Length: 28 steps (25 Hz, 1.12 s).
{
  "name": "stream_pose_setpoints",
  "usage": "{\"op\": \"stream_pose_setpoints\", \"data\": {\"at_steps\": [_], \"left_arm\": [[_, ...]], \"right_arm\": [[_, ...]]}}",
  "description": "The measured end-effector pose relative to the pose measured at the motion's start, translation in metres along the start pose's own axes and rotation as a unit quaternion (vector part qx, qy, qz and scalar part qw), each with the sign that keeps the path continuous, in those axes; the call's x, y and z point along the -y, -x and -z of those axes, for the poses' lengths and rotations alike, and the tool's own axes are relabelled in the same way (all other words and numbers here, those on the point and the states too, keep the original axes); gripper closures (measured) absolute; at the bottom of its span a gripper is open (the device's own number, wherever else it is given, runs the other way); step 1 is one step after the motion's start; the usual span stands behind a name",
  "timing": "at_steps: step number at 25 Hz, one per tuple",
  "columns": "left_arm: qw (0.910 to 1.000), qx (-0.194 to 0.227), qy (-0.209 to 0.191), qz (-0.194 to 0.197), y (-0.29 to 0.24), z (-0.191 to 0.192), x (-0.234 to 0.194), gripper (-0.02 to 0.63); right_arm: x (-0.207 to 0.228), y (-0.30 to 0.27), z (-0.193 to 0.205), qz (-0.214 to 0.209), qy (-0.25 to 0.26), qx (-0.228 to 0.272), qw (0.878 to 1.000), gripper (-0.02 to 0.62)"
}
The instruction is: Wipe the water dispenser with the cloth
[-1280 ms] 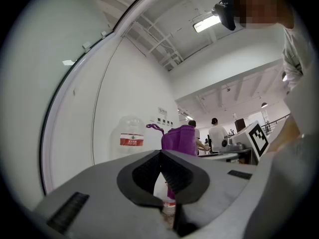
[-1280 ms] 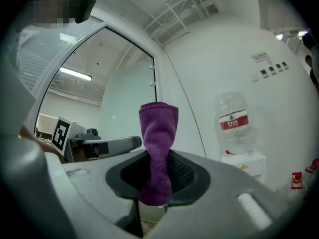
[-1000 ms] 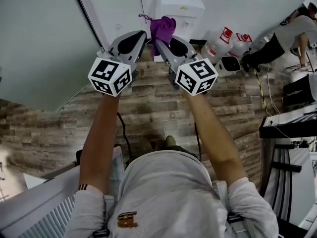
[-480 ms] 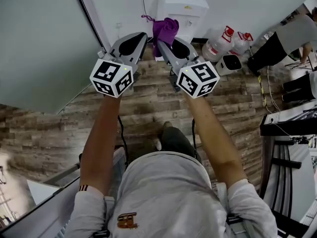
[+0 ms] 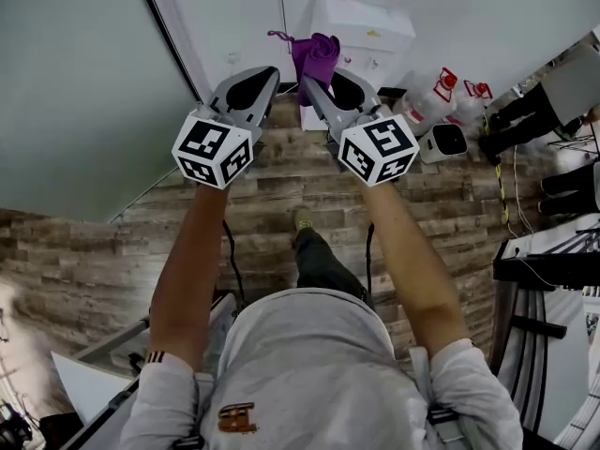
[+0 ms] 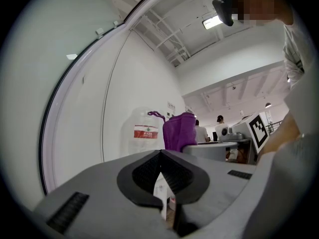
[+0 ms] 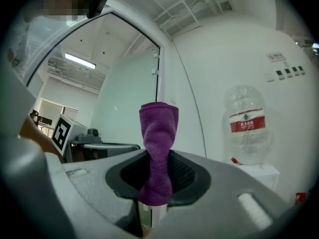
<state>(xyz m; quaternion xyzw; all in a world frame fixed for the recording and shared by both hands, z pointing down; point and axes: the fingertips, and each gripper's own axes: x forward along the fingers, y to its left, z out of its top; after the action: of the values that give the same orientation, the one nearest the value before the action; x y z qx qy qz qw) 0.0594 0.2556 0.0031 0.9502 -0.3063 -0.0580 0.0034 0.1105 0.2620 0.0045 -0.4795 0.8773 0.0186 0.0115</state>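
Purple cloth clamped in R gripper, L gripper closed, empty, bottle red label unreadable

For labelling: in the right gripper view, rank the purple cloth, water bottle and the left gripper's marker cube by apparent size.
1-2. Purple cloth and water bottle: about alike; the cloth is far nearer, clamped by the right gripper.
3. Marker cube: clearly smallest.
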Motion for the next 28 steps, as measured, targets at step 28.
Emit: {"op": "stream_pose_setpoints", "data": {"at_steps": [28], "left_arm": [[0.996,-0.039,0.01,-0.079,-0.203,0.079,-0.21,0.607]], "right_arm": [[0.201,-0.237,0.066,-0.068,0.245,-0.205,0.945,0.499]]}}
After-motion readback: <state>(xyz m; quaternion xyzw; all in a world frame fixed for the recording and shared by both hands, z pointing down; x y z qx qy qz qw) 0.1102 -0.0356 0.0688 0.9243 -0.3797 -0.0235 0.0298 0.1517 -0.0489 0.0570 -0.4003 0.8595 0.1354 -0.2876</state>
